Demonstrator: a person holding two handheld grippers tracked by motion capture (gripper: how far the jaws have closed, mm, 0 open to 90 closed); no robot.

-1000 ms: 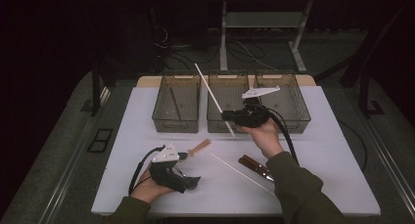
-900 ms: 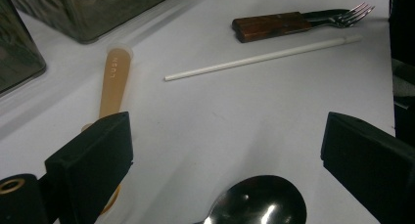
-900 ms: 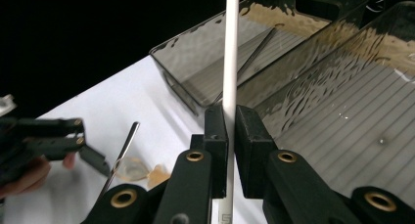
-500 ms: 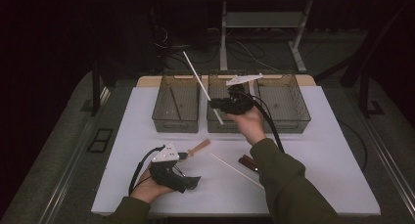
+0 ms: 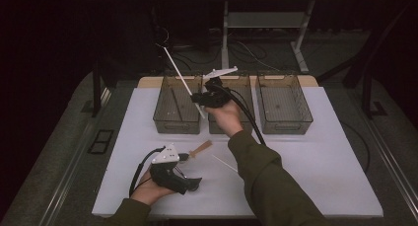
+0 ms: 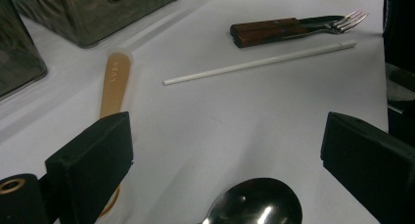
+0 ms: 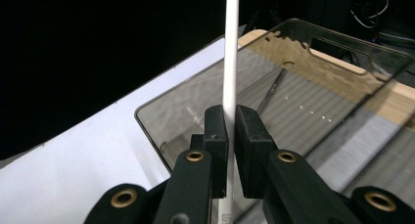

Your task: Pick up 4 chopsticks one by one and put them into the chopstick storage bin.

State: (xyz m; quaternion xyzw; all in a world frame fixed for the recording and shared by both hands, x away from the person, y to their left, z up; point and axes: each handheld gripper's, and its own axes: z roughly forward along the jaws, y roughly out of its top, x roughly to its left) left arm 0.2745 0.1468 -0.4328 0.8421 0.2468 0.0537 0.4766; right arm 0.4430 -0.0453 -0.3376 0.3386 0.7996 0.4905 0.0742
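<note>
While the left gripper rests on the white table with its jaws spread wide and holding nothing, the right gripper is clenched on a long white straw, which slants up over the leftmost of three clear bins. On the table near the left gripper lie a second white straw, a wooden spoon, a wooden-handled fork and a metal spoon.

forks with wooden handles laid at 1 o'clock on the table | white stick laid just below them | spoon seen at 6 o'clock | right bin set at 1 o'clock
</note>
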